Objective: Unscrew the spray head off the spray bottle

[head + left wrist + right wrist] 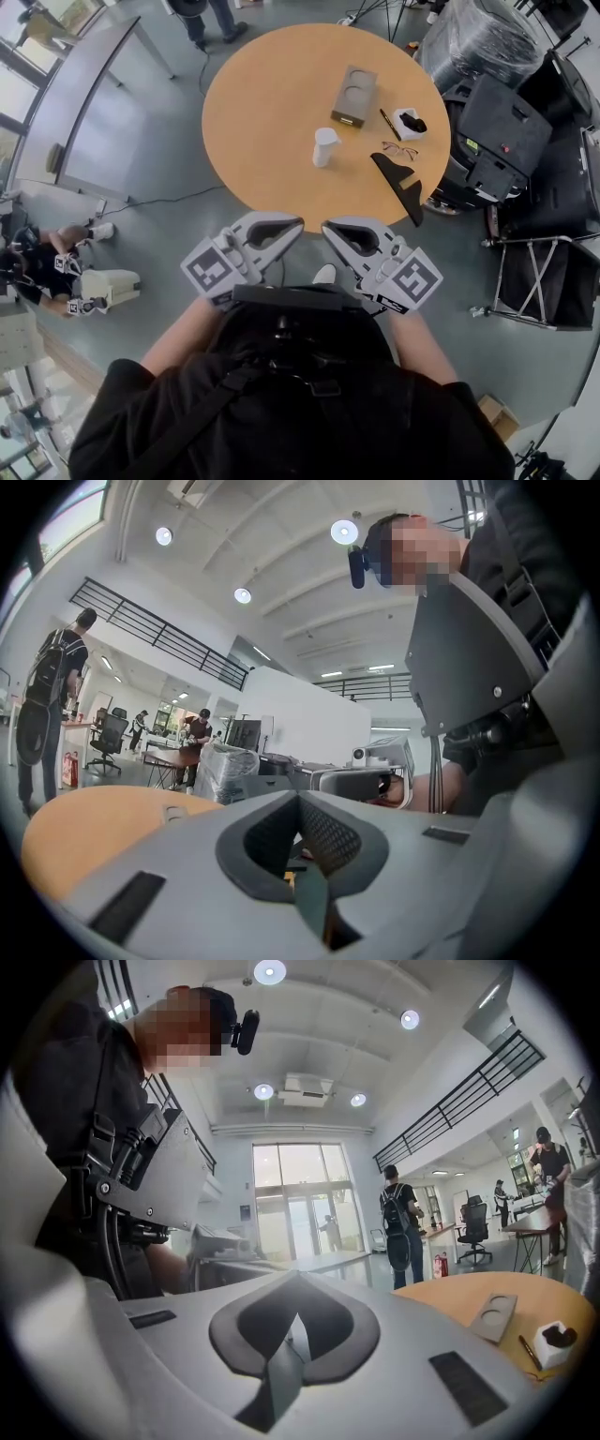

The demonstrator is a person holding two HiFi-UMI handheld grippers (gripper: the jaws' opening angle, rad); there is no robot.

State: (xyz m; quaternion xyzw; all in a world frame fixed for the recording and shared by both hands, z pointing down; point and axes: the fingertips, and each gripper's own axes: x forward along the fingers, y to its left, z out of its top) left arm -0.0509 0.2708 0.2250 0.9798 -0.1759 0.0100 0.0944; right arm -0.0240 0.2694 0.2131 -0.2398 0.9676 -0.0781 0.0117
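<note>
No words, numbers or brand names can be read anywhere here. The marker cube (pixel 211 272) on the left gripper (pixel 296 225) and the marker cube (pixel 414 278) on the right gripper (pixel 328 230) carry only black-and-white square patterns, not letters. Any print on the grey tray (pixel 353 96) is too small to tell.

Bottle (pixel 324 147) near the table (pixel 253 122) middle, tray (pixel 353 96) behind it, glasses (pixel 400 149) to its right, small box (pixel 409 123) behind the glasses
</note>
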